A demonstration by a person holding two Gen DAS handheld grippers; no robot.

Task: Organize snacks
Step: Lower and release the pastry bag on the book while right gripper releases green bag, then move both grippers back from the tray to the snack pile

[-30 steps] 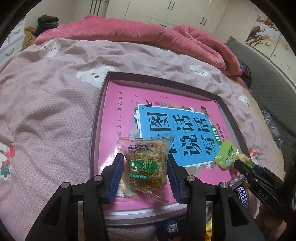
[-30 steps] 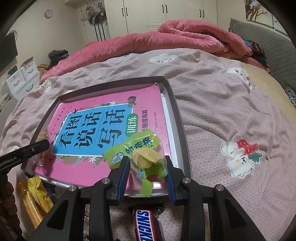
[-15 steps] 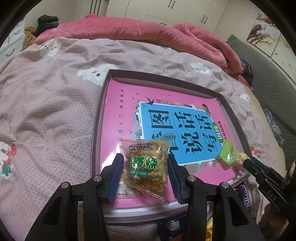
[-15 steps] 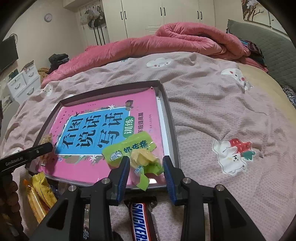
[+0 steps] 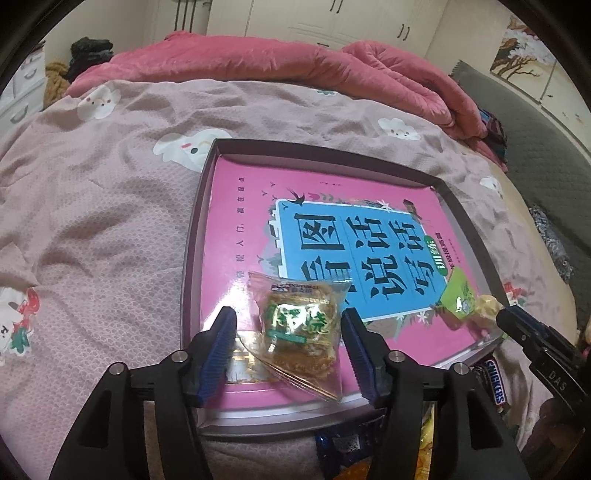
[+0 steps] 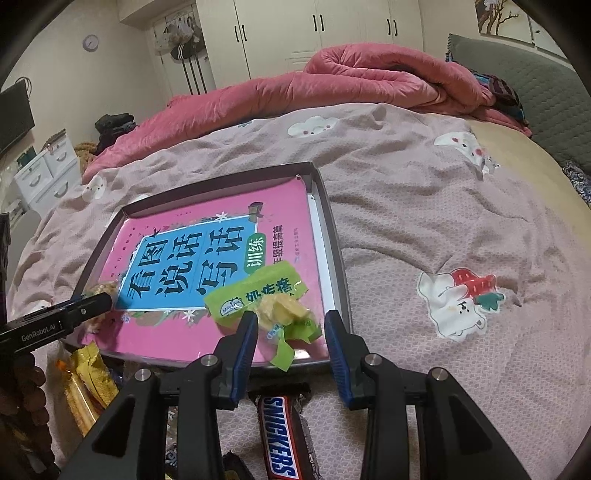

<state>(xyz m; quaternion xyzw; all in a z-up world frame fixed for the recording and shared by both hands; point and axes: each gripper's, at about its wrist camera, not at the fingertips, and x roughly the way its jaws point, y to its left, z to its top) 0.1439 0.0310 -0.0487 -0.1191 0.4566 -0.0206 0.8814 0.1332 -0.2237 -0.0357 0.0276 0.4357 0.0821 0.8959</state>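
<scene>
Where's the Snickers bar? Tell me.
In the right wrist view, the Snickers bar lies on the bedspread, just outside the tray's near edge, below the right gripper.

Both views dim-ish, warm indoor light from overhead, slight magenta cast. Strong fisheye: black vignette in every corner, wardrobe doors [image 6: 332, 33] and bed edges bow outward. Centre sharp enough to read print on the pink book cover [image 5: 332, 236]; soft glare patches on its glossy surface and on the clear snack wrapper [image 5: 299, 325]. Shadows soft, short, no hard edges. Periphery smeared and darker, mild noise in the bedspread [image 6: 424, 229].
</scene>
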